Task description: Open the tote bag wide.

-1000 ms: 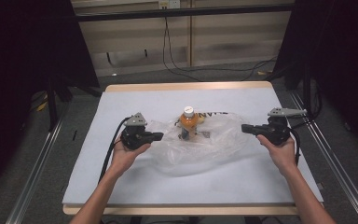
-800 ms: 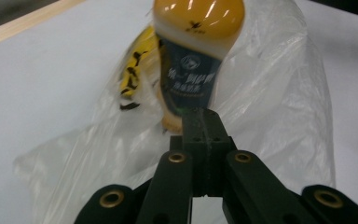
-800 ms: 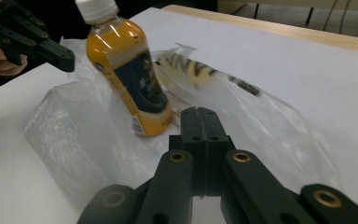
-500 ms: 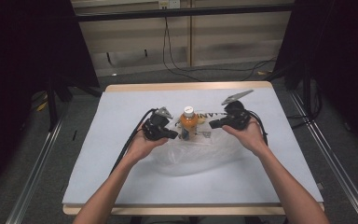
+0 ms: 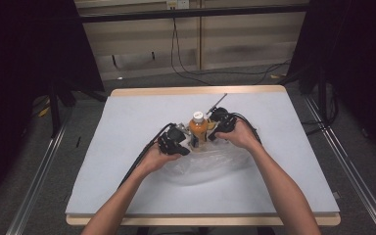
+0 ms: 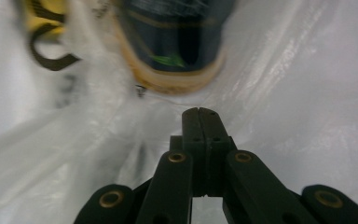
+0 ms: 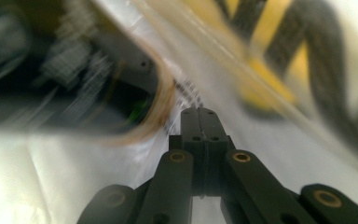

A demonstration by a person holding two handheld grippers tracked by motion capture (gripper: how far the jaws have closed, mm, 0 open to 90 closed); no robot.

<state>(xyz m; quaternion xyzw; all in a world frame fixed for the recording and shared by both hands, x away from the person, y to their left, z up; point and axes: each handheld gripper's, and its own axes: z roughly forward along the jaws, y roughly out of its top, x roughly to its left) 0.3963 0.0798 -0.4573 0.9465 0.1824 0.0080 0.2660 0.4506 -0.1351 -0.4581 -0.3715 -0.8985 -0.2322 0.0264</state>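
Note:
A bottle of orange drink (image 5: pixel 198 129) with a white cap stands upright at the mouth of a clear plastic bag (image 5: pixel 206 167) on the white table (image 5: pixel 127 122). My left gripper (image 5: pixel 188 147) is low at the bottle's left, and its jaws press together against the bag film just below the bottle's base (image 6: pixel 177 51). From the bottle's right my right gripper (image 5: pixel 211 136) points in with its jaws together too, at the film beside the bottle's dark label (image 7: pixel 74 93). Whether either pinches film cannot be told. Both gripper views are blurred.
Yellow and black print (image 7: pixel 270 70) shows on the bag near my right gripper. The table's wooden edge (image 5: pixel 196 91) runs along the back, with cables (image 5: pixel 235 73) on the floor beyond. Metal rails (image 5: pixel 39 181) flank the table.
Both grippers have swung in from the table's sides to the bottle, one on each side. The bottle still stands in place.

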